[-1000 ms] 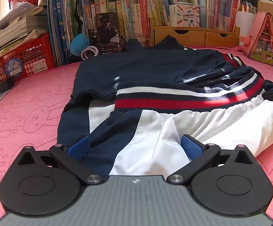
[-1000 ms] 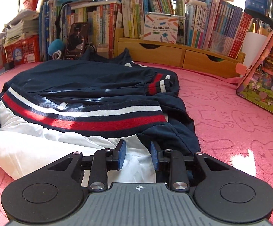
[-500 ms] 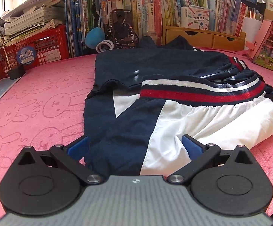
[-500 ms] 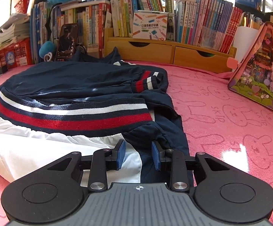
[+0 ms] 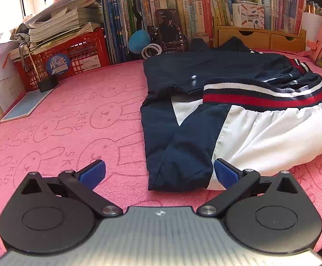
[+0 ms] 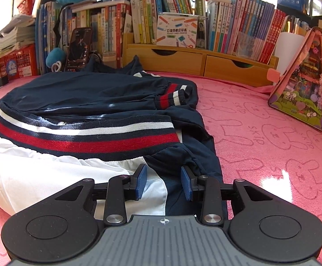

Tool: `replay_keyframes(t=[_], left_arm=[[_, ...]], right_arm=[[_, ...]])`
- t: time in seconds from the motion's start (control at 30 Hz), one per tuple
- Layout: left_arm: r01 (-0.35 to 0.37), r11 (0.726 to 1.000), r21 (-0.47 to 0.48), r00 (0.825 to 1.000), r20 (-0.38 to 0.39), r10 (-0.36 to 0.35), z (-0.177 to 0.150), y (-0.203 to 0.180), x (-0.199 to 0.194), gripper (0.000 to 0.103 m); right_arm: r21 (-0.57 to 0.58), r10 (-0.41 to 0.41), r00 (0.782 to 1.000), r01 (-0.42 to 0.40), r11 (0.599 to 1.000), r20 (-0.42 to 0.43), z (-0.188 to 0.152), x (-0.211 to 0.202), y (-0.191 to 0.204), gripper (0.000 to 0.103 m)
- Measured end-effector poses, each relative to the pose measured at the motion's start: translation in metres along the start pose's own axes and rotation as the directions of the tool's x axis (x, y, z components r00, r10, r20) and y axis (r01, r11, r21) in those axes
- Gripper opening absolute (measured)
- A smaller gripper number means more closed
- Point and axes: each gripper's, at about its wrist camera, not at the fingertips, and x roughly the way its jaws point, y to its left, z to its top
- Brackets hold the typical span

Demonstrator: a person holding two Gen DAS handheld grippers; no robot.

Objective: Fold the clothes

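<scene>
A navy, white and red jacket (image 5: 238, 102) lies partly folded on the pink rabbit-print cloth (image 5: 72, 122) covering the desk. Its striped hem band (image 6: 83, 135) is turned back across the middle, with white lining below it and the navy body behind.

The left tool (image 5: 159, 174) stands wide open above the near edge of the jacket. Its left pad is over bare pink cloth, its right pad just beside the white and navy corner, and nothing is pinched between them. To its left the cloth is open all the way to a red crate (image 5: 72, 53) stacked with papers and a flat blue board (image 5: 25, 108) at the far left edge.

The right tool (image 6: 163, 182) has its jaws opening over the jacket's near right corner. Fabric lies in the gap, but the blue pads do not press on it. To its right a broad stretch of pink cloth is free up to a triangular pink case (image 6: 303, 84). Behind the jacket, a row of books (image 6: 238, 22) and wooden drawers (image 6: 196, 61) close off the far edge.
</scene>
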Motion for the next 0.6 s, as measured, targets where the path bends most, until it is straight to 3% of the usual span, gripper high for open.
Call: replay_keyframes(t=[0.2,0.3,0.4,0.5,0.6], left_arm=[[0.013,0.999,-0.036,1.0,-0.019,-0.014,0.0,0.007,-0.005,0.103],[0.094,0.993,-0.07,0.995,0.036,-0.091,0.005,0.012,-0.023,0.103],[0.176,0.981,-0.079,0.98,0.104,-0.168,0.02,0.007,-0.036,0.103],[0.209,0.978,0.002,0.967,0.147,-0.207,0.035,-0.022,-0.035,0.103],[0.185,0.977,0.105,0.971,0.135,-0.198,0.039,-0.062,-0.016,0.103]], right_arm=[[0.015,0.03,0.999,-0.03,0.999,0.011,-0.001,-0.004,-0.004,0.043],[-0.011,0.067,0.995,-0.066,0.998,0.073,-0.001,-0.022,-0.005,0.062],[-0.057,0.113,0.984,-0.106,0.993,0.136,0.006,-0.042,-0.001,0.064],[-0.099,0.175,0.974,-0.162,0.982,0.147,0.014,-0.048,0.018,0.066],[-0.163,0.26,0.956,-0.238,0.958,0.132,0.017,-0.048,0.05,0.066]])
